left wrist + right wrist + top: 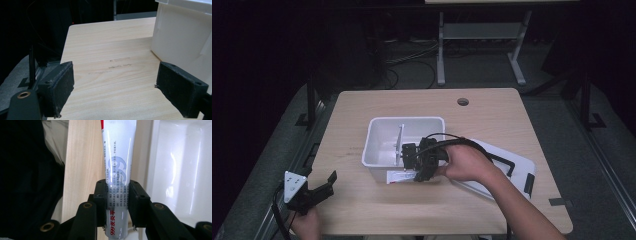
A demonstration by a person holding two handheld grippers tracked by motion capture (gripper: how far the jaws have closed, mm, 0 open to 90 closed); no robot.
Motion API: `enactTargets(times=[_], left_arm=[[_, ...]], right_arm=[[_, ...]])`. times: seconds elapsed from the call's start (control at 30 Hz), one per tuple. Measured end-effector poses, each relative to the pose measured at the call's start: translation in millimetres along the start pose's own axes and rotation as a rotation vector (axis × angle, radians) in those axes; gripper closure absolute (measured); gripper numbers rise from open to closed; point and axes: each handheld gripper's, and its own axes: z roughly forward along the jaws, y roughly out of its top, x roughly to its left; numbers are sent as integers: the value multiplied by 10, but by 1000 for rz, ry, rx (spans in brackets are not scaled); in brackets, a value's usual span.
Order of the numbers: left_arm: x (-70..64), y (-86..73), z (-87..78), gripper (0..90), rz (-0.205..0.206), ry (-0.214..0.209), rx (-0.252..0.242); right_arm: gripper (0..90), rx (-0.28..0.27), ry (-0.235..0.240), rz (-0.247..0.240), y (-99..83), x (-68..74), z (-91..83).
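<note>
Right gripper point(117, 201) is clamping a white printed plastic tube point(118, 157) between both jaws, just at the near outer wall of the white rectangular plastic bin point(379, 131). Left gripper point(115, 87) is resting with jaws spread wide over the light wooden table point(105, 45), gripping nothing.

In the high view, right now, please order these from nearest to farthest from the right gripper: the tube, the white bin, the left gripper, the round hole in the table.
1. Tube: clamped in the right gripper.
2. White bin: just beyond and left of it.
3. Round hole: at the table's far side.
4. Left gripper: at the near left edge.
</note>
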Motion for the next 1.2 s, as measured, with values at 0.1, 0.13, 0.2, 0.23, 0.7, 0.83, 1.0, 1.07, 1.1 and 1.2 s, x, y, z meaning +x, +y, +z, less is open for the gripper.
enactTargets(times=[0.1,0.13,0.2,0.23,0.7,0.83,1.0,1.07,1.1,1.2], left_arm=[[0,-1,3,138,0,-1,0],[-1,-1,4,138,3,-1,1],[-3,0,5,138,6,0,1],[-2,0,5,138,5,-1,1],[1,-2,2,138,1,2,0],[5,-3,1,138,-2,1,-1],[0,-2,4,138,0,1,-1],[0,-2,6,138,3,1,0],[0,-2,7,138,3,0,0],[2,-5,8,138,-3,0,-1]], right_arm=[[702,-2,-3,3,5,-29,-35],[702,-3,0,6,6,-39,-44],[702,-2,-6,10,8,-56,-60],[702,-6,-3,10,7,-71,-65],[702,4,-11,43,6,-214,-94],[702,8,-15,46,-4,-260,-101],[702,11,-15,67,-23,-319,-104],[702,10,-14,69,-32,-346,-97],[702,12,-14,75,-36,-360,-93],[702,12,-13,81,-45,-393,-78]])
